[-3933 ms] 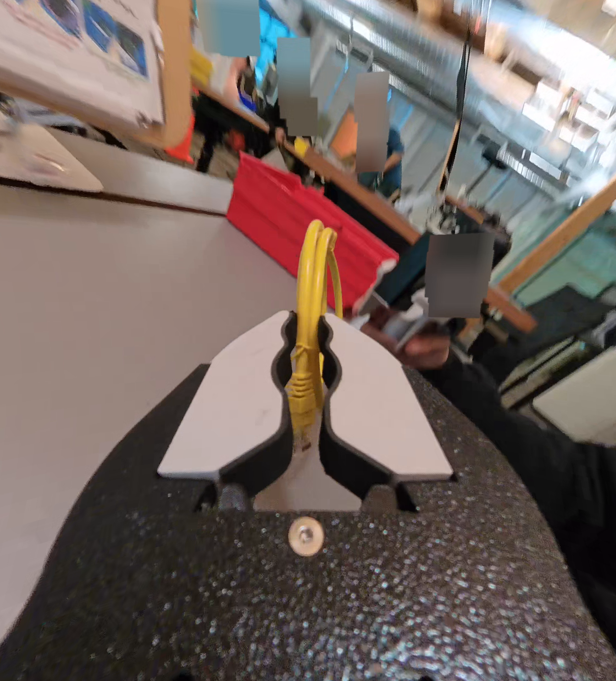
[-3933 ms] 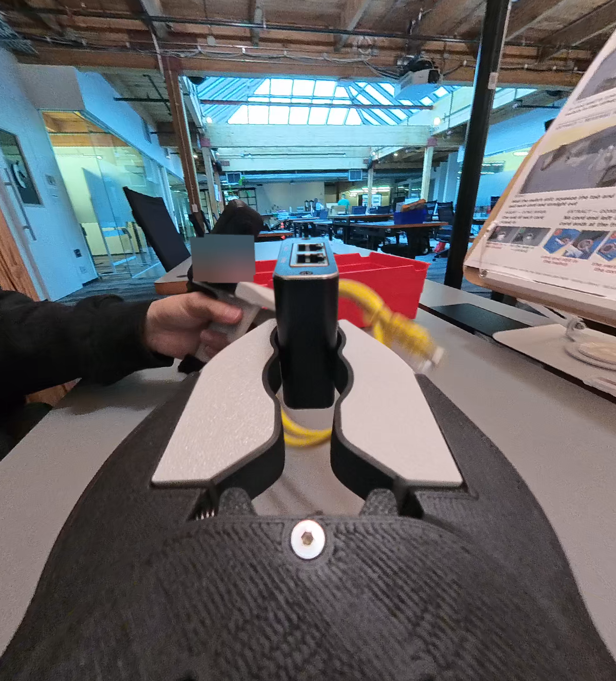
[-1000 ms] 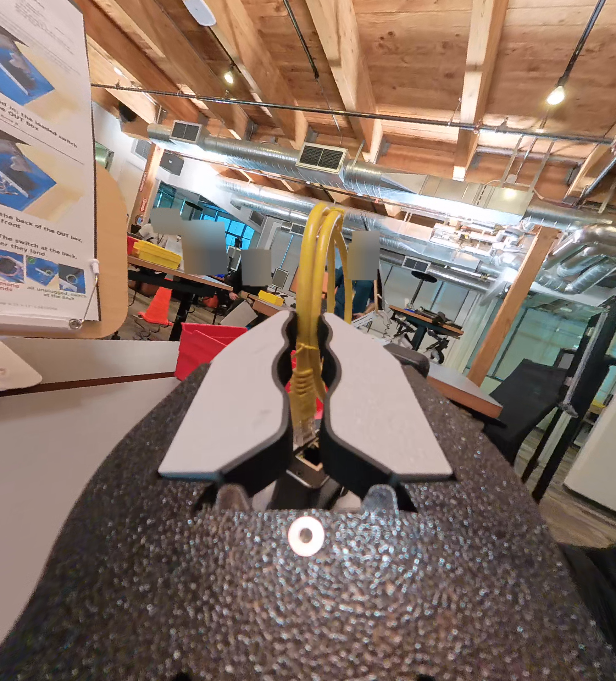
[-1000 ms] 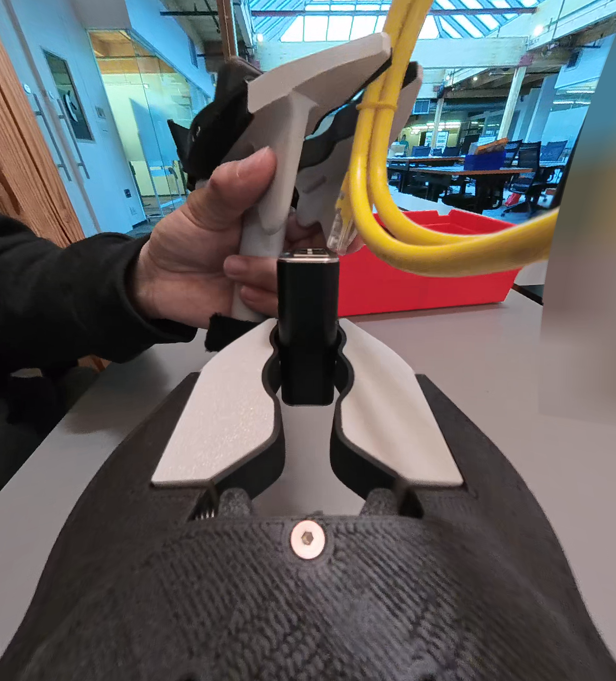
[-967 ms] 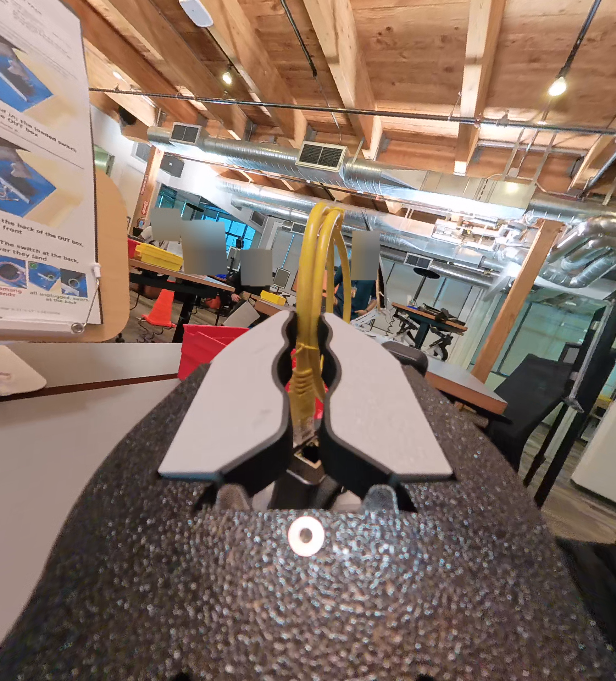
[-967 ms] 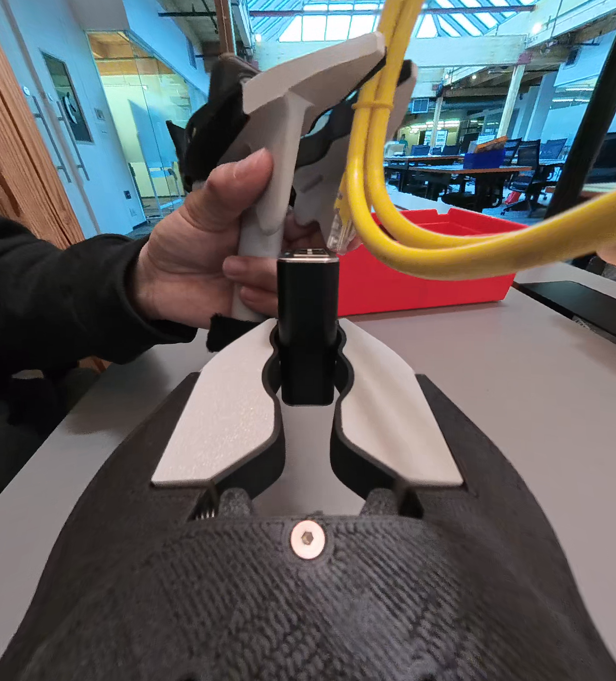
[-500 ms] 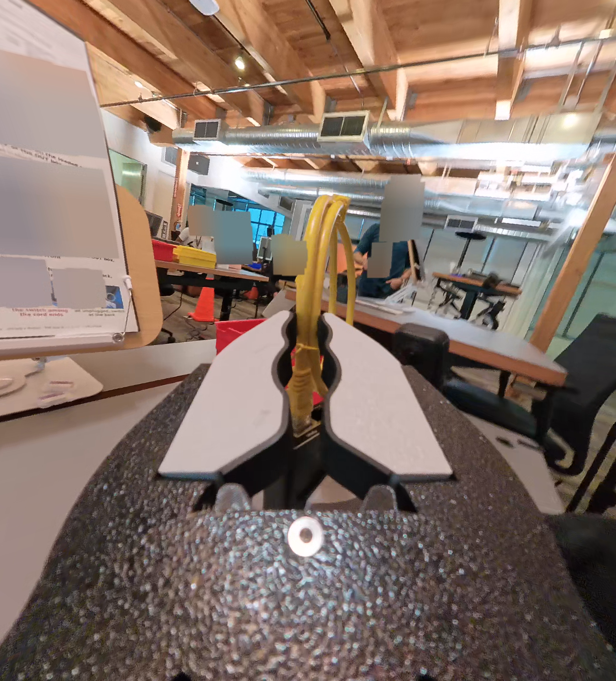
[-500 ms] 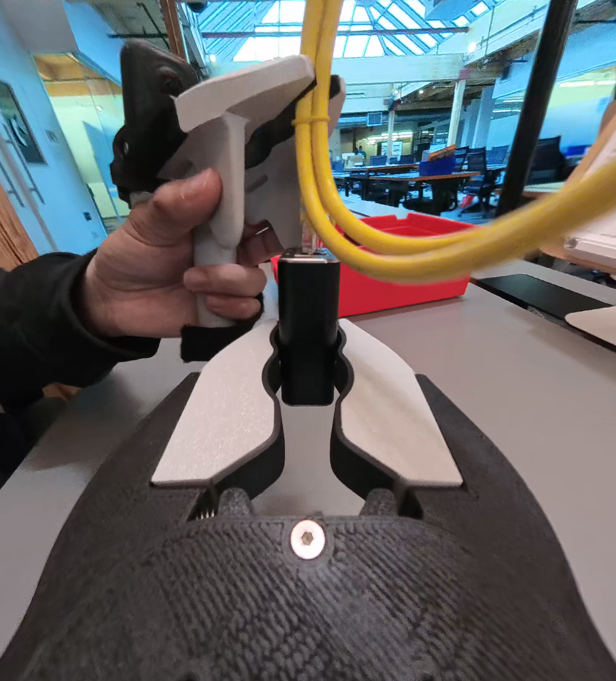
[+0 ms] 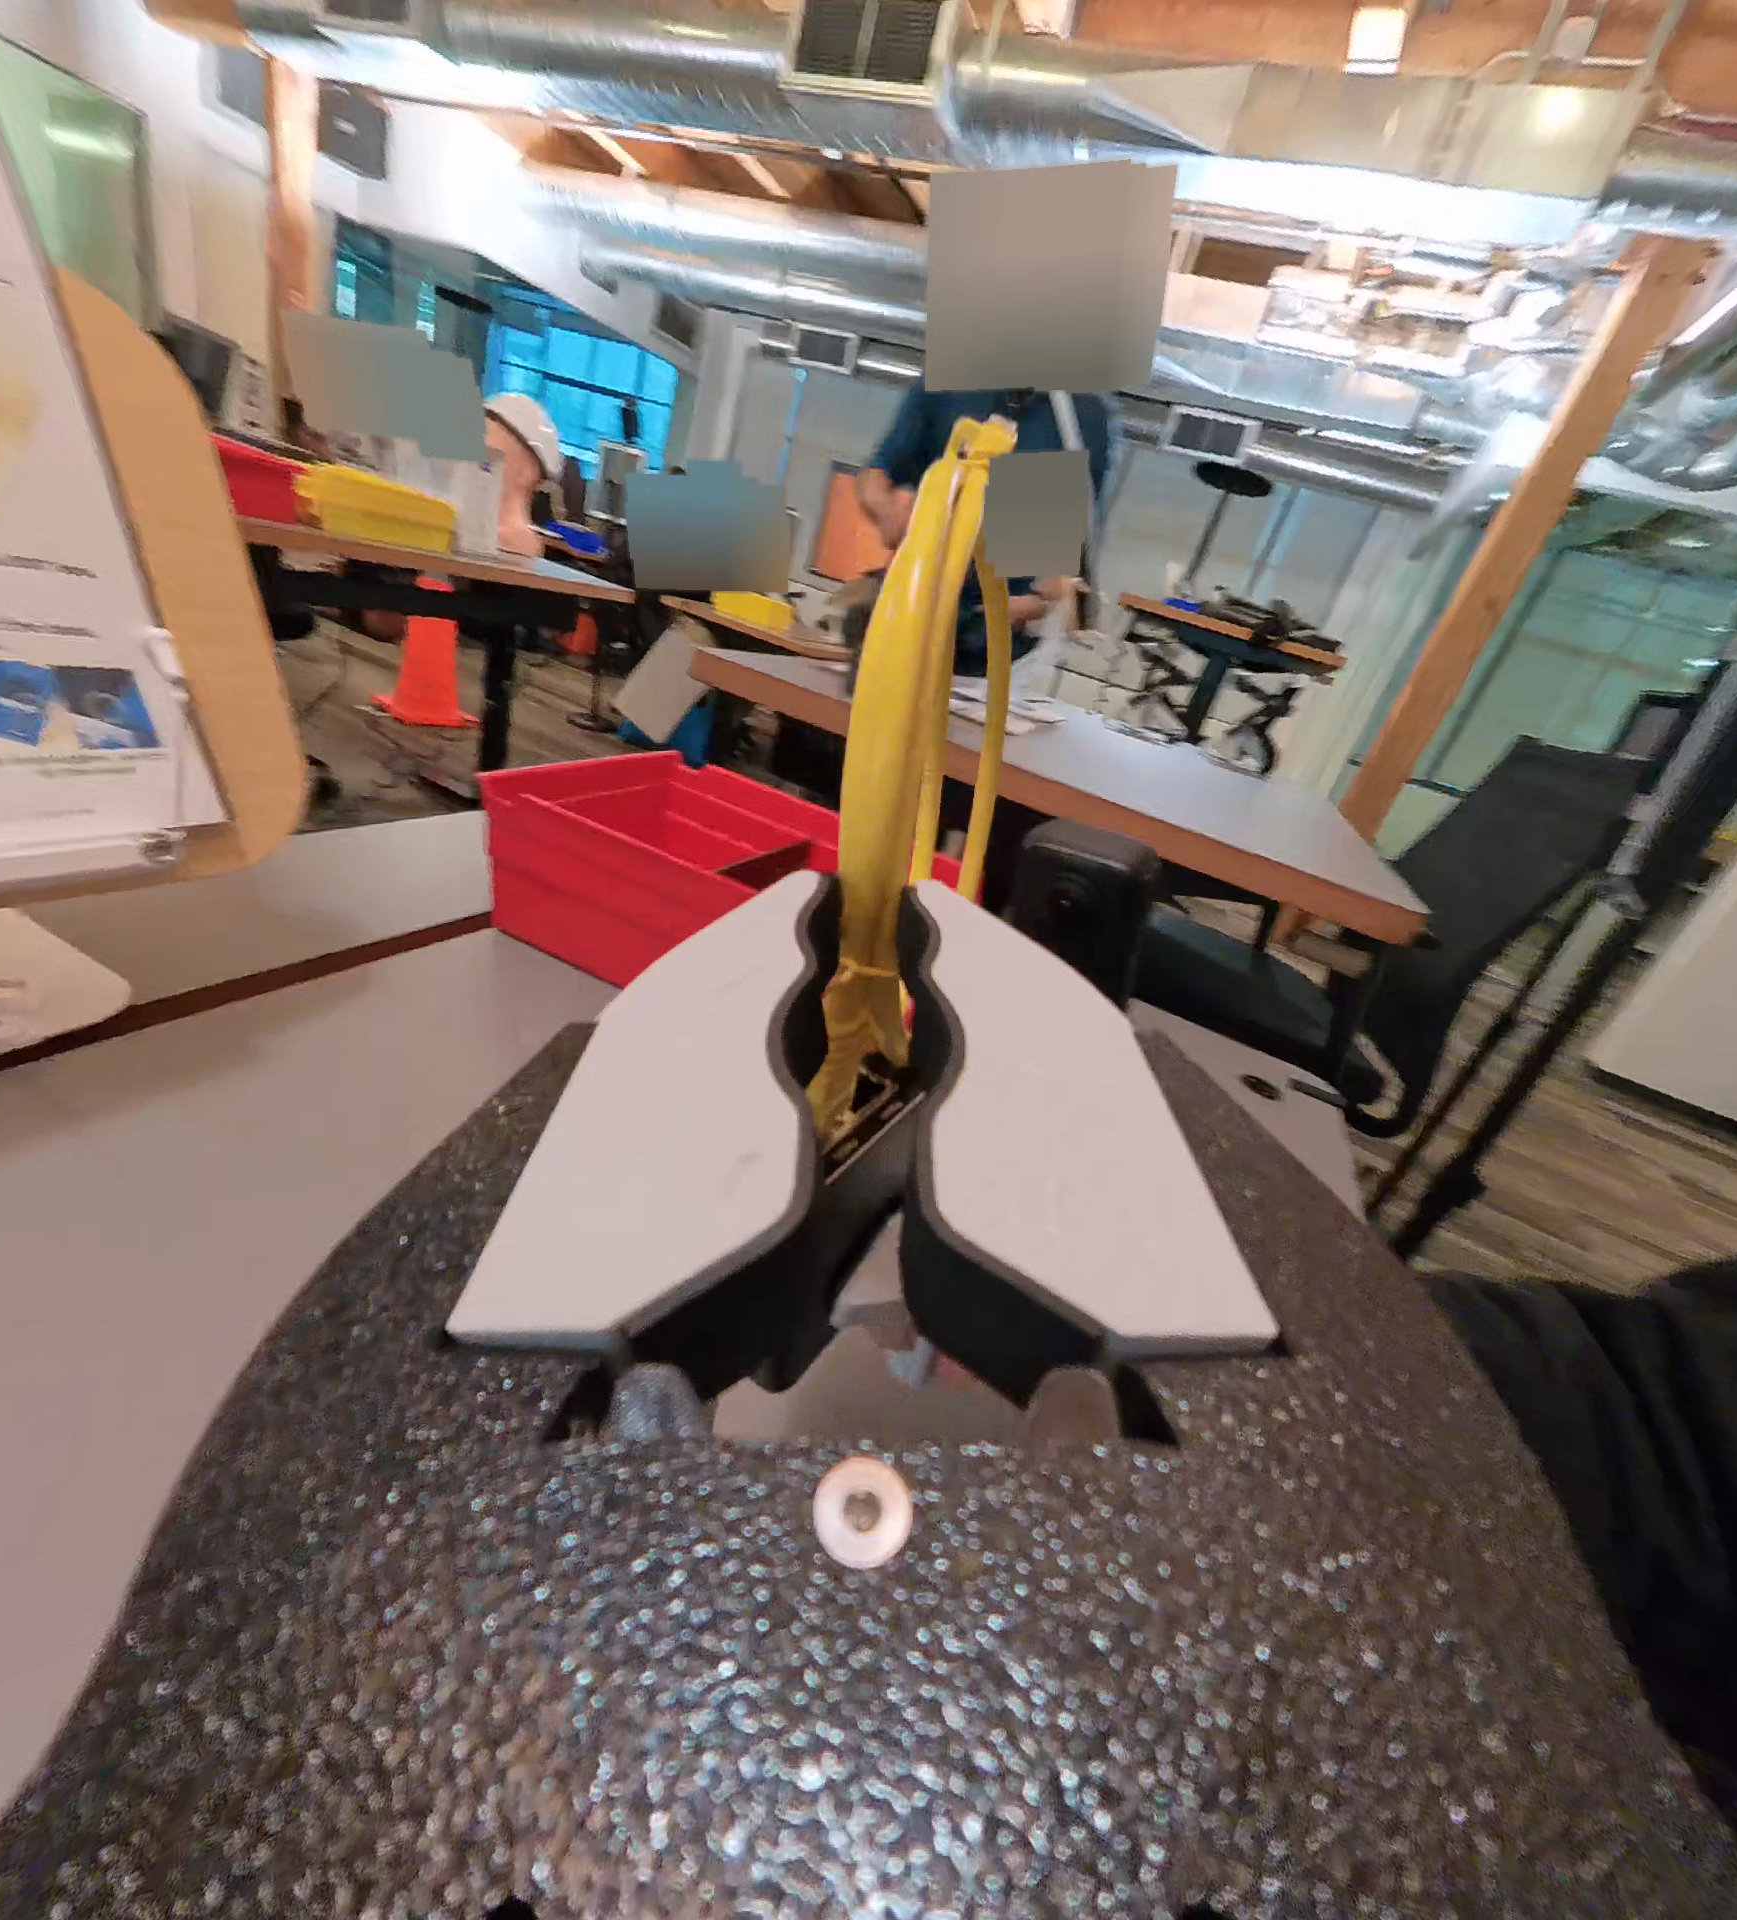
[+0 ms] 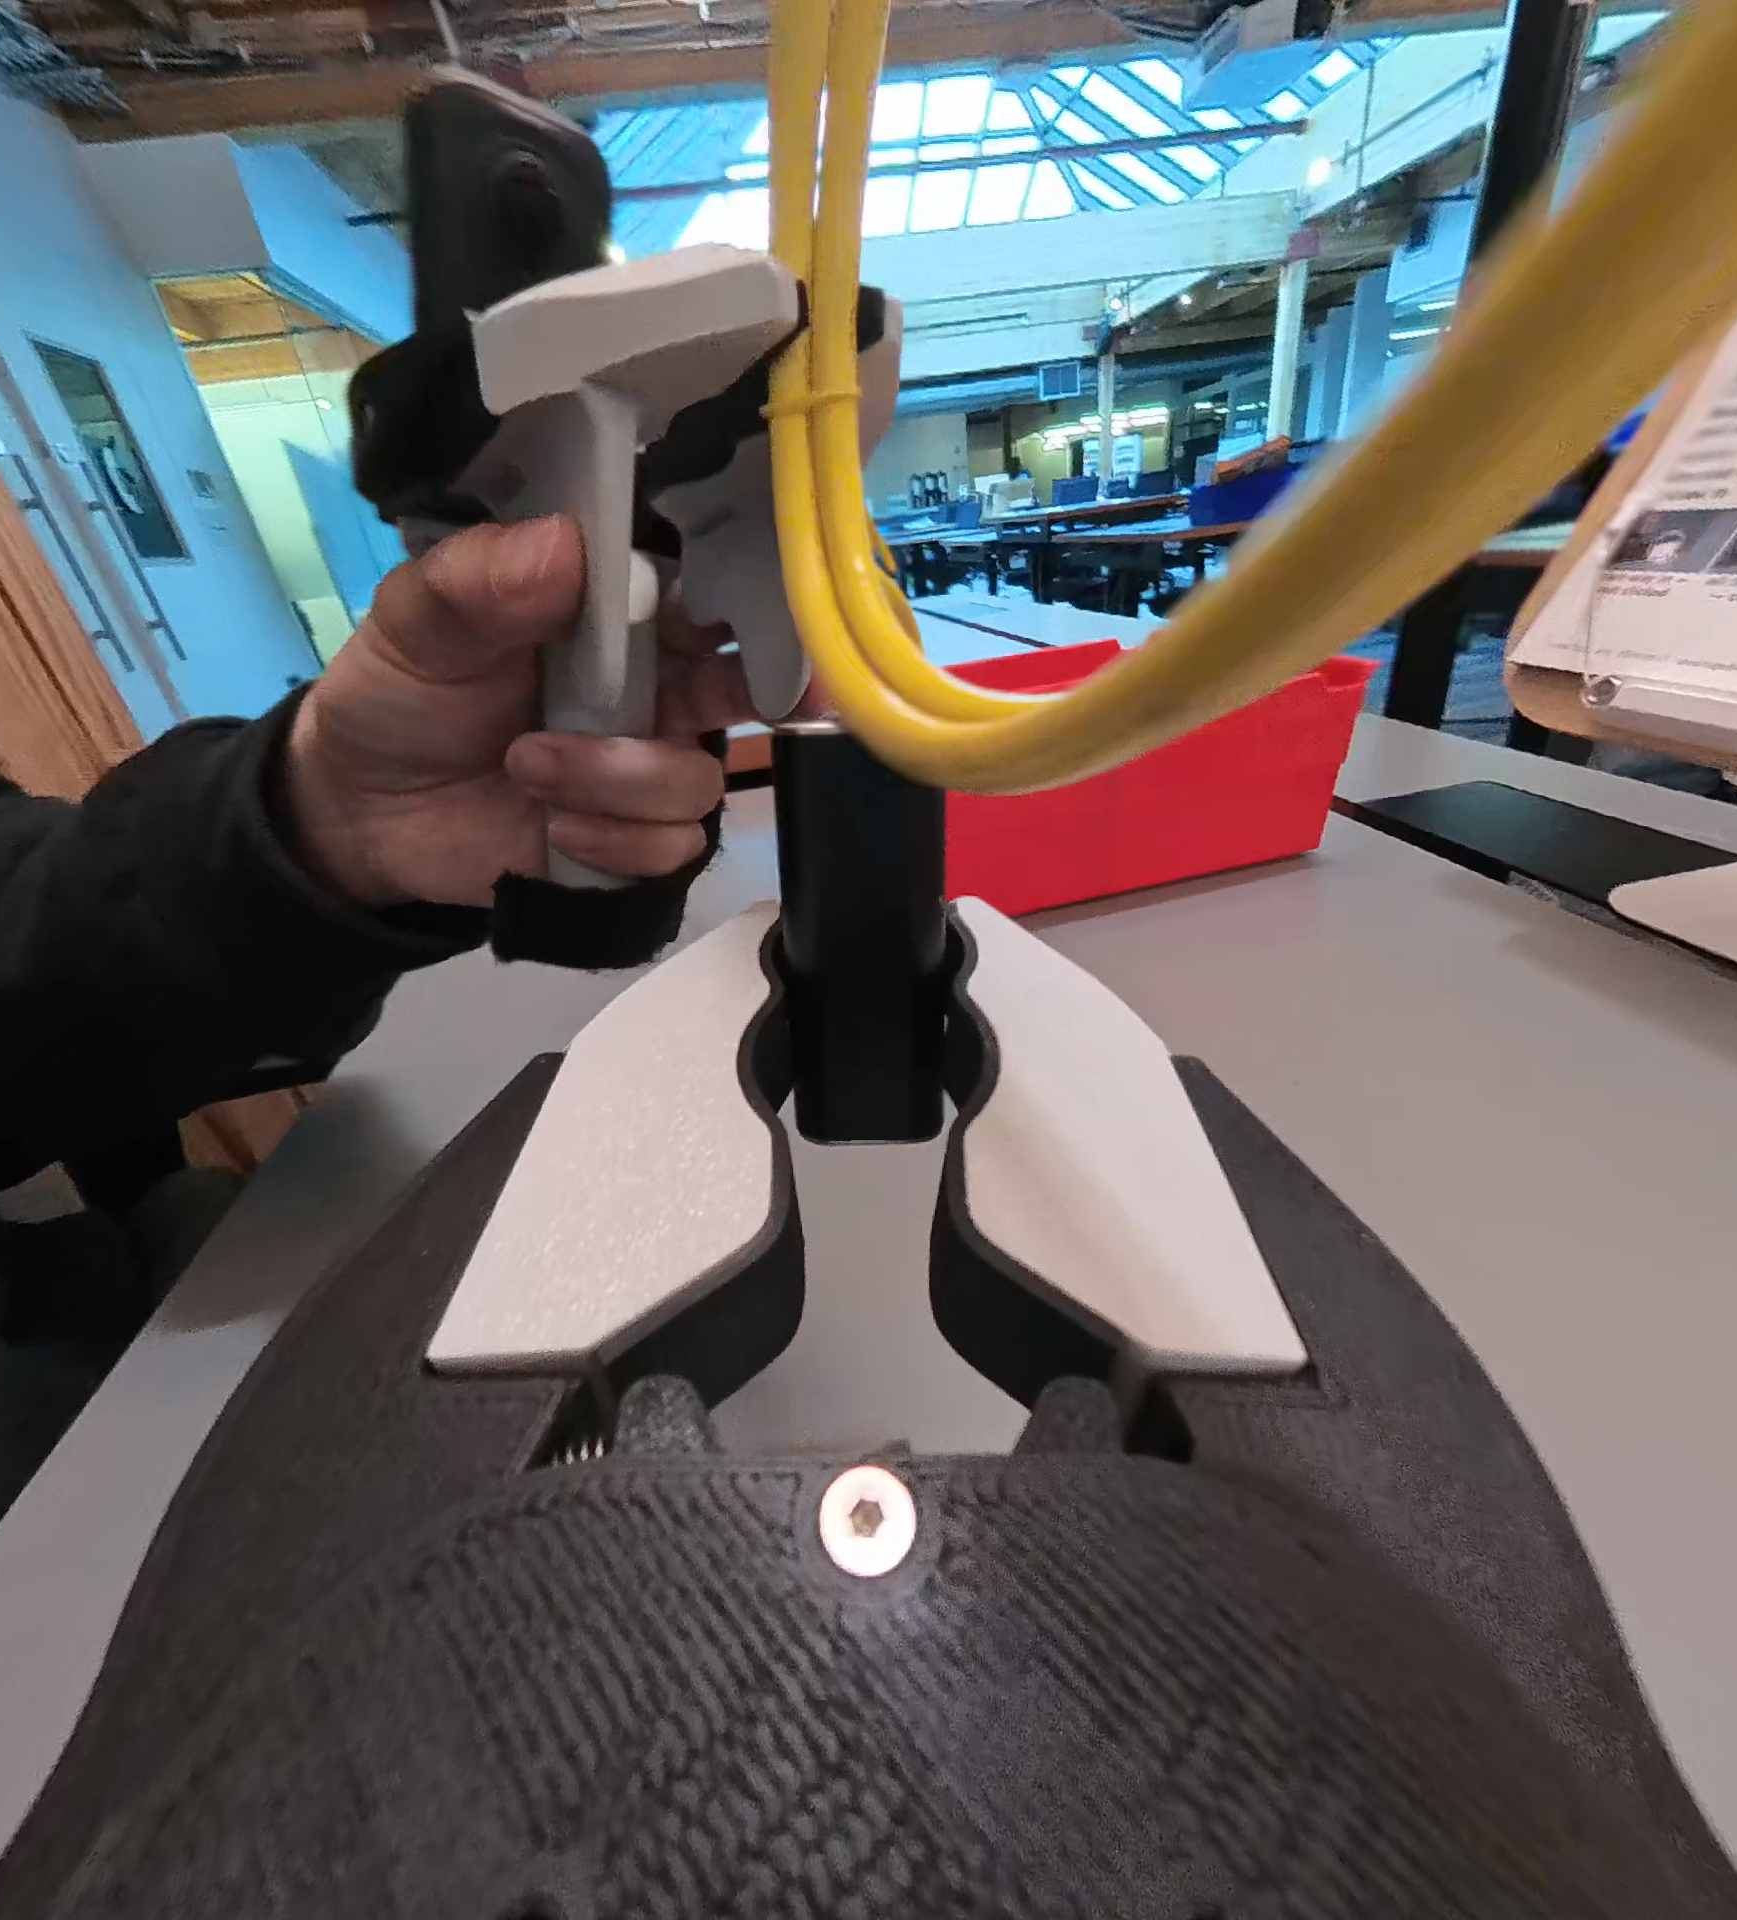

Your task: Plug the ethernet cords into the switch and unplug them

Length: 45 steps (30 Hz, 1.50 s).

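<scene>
My left gripper [image 9: 869, 906] is shut on a bundled yellow ethernet cord [image 9: 895, 707], with the plug end pointing down toward the black switch [image 9: 869, 1135] seen between its fingers. My right gripper [image 10: 862, 920] is shut on the switch [image 10: 862, 831] and holds it upright above the grey table [image 10: 1363, 1091]. In the right wrist view a hand [image 10: 448, 727] holds the left gripper [image 10: 812, 332] just above the switch. The cord [image 10: 812, 540] drops to the switch's top edge and loops off to the right. The plug itself is hidden behind the left gripper's finger.
A red bin [image 10: 1155, 769] stands on the table behind the switch; it also shows in the left wrist view [image 9: 635, 842]. A board with an instruction sheet [image 9: 33, 520] stands at the table's side. Other tables and people are far behind. The gap from one gripper's tips to the other's is roughly 9 centimeters.
The left gripper has come down with the cord, so the plug went from beside the switch's top to right on it. Both grippers have swung round and the background has shifted.
</scene>
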Tool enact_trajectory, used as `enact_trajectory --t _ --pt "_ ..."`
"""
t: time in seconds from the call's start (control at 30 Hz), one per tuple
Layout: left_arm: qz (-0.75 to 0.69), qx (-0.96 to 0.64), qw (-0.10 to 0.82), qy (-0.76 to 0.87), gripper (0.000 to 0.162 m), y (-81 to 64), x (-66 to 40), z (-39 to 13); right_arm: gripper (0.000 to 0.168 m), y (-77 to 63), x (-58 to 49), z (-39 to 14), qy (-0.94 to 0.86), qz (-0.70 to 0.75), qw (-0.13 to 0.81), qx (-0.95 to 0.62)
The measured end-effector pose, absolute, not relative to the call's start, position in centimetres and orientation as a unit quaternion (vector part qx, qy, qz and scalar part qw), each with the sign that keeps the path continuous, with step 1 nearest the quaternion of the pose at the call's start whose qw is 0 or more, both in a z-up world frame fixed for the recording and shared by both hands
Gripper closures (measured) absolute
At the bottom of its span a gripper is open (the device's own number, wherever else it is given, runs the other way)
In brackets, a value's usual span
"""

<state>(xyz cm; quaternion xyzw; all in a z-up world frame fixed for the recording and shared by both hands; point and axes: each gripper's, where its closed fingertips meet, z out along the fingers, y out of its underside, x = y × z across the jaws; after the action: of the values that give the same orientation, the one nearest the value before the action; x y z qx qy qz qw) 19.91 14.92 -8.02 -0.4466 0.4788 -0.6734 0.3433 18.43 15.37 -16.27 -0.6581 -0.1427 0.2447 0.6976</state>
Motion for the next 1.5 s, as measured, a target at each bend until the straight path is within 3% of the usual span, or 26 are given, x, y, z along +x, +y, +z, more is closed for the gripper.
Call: enact_trajectory --t 0.5,0.97,1.2,1.5 --pt "-0.704 -0.336 0.217 0.587 0.145 12.9 17.0 -8.1 0.142 13.3 15.3 -16.0 -0.242 0.323 0.662 -0.632" --pt "-0.639 -0.347 0.274 0.630 0.149 12.6 17.7 -9.0 0.143 13.2 15.3 -15.5 -0.236 0.332 0.664 -0.626" --pt "-0.643 -0.377 0.277 0.606 0.150 12.6 18.6 -9.4 0.143 13.4 15.4 -14.0 -0.189 0.382 0.693 -0.581" --pt "-0.699 -0.364 0.290 0.542 0.150 12.7 18.7 -8.6 0.142 13.5 15.7 -13.0 -0.187 0.339 0.721 -0.576"
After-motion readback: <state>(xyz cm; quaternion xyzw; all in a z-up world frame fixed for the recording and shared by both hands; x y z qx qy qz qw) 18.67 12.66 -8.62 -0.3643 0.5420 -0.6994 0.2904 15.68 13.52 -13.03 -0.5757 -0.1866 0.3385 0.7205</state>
